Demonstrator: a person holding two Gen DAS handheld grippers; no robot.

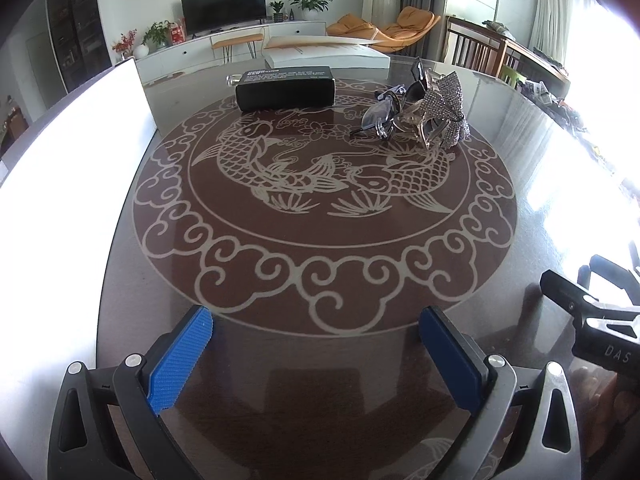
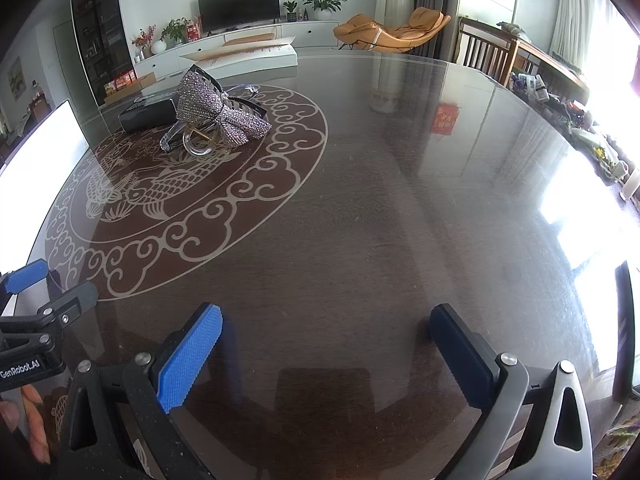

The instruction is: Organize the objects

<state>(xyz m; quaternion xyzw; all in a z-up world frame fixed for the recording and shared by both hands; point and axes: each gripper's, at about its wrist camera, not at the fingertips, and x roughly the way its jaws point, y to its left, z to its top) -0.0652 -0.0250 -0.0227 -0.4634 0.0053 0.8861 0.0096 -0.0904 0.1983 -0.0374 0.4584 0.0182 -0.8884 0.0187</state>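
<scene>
A black glasses case (image 1: 285, 88) lies at the far side of the round glass table (image 1: 320, 216). To its right sit a pair of glasses (image 1: 382, 109) and a rhinestone bow hair clip (image 1: 442, 110), touching each other. In the right wrist view the bow clip (image 2: 218, 114) stands at the upper left with the case (image 2: 148, 114) behind it. My left gripper (image 1: 316, 326) is open over the near table edge, far from the objects. My right gripper (image 2: 326, 326) is open over bare glass, well right of them. Both hold nothing.
A white box (image 1: 326, 56) lies at the table's far edge. A bright white panel (image 1: 60, 160) runs along the left. The fish medallion (image 1: 320, 184) fills the table's middle. Wooden chairs (image 2: 486, 54) stand at the far right. A hand (image 2: 32, 416) grips the left tool.
</scene>
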